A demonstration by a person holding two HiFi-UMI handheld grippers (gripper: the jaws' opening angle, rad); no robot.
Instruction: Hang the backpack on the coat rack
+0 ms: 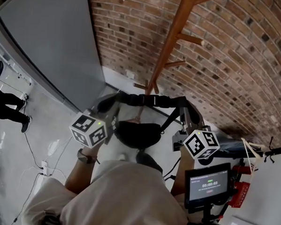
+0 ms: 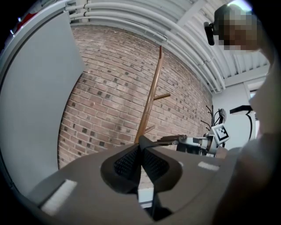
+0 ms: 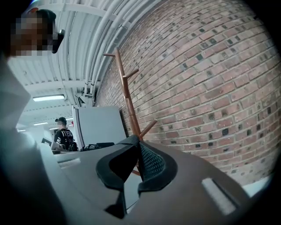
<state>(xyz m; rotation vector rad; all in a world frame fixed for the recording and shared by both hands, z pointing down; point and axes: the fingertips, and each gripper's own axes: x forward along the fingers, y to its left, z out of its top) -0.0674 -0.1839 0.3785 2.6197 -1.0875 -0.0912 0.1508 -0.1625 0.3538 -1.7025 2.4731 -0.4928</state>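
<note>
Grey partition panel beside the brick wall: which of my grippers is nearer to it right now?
Left. The left gripper sits just right of the grey partition panel's lower edge. The right gripper is further right, past the wooden coat rack. Both clamp the black backpack's strap.

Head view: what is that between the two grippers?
The backpack's black strap runs from the left gripper to the right gripper, with the backpack hanging below it. The head view shows this.

matt cloth backpack, smooth wd coat rack
</note>
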